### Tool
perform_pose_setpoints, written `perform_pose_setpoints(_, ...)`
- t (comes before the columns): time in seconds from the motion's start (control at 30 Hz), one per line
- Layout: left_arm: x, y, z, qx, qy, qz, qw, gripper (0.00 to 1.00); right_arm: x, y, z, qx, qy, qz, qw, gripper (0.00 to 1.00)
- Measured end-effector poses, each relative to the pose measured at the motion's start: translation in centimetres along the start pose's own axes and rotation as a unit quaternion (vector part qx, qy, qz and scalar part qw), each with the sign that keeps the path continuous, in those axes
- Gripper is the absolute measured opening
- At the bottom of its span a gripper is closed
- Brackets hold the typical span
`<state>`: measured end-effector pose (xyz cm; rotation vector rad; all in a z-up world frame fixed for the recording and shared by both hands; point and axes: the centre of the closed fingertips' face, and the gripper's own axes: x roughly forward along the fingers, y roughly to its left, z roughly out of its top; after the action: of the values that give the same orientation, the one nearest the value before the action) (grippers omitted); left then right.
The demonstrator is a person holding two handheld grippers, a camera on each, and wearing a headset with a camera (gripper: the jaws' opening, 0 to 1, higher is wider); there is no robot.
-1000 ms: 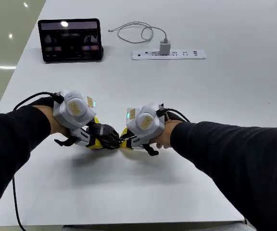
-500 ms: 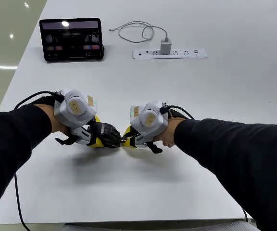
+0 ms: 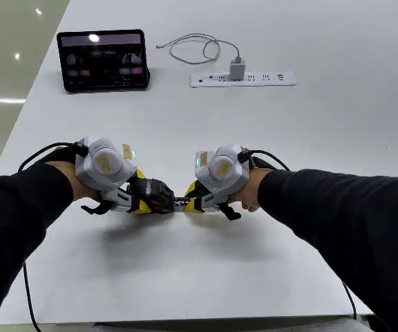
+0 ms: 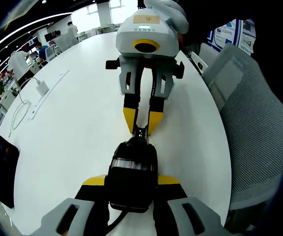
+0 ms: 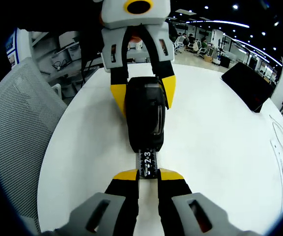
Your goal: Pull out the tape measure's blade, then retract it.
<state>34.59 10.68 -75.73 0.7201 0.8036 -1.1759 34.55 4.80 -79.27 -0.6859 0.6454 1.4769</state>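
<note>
1. Black plastic marked the case of the tape measure (image 5: 145,110), which sat clamped between the yellow-tipped jaws of the left tool (image 4: 131,180). It was low over the white bench (image 3: 185,277); whether it rested on the surface could not be told.
2. The right tool (image 5: 148,175) faced the left tool nose to nose. Its jaws were pinched together on the blade (image 5: 148,162), just ahead of its own tips and right at the mouth of the case.
3. Between the right tool's tips and the case, only a short stretch of blade showed, enough to read the printed 2 and 3. The two tools stood close together, with almost no gap between them.
4. By that evidence, the pull-out seemed barely begun: both grips were in place and the blade was just started out of the case.
5. Left to do, as far as could be judged, were most of the draw, with the tools moving apart, and then the whole retraction.
</note>
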Motion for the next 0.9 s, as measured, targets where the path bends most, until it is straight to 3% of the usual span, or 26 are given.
perform_pose_setpoints(0.17,0.1,0.0,0.3,0.001,0.000,-0.003,1.0000,0.29,-1.1,-0.2,-1.3,0.011,0.002,-0.002,0.9999,0.09)
perform_pose_setpoints(0.7,1.5,-0.4,2.8,0.020,-0.008,-0.013,0.9997,0.29,-3.4,-0.1,-3.1,0.017,0.001,-0.009,0.9998,0.09)
perform_pose_setpoints(0.9,1.8,-0.5,3.1,0.026,-0.006,-0.012,0.9996,0.29,-3.9,-0.2,-4.2,0.023,0.007,-0.012,0.9996,0.09)
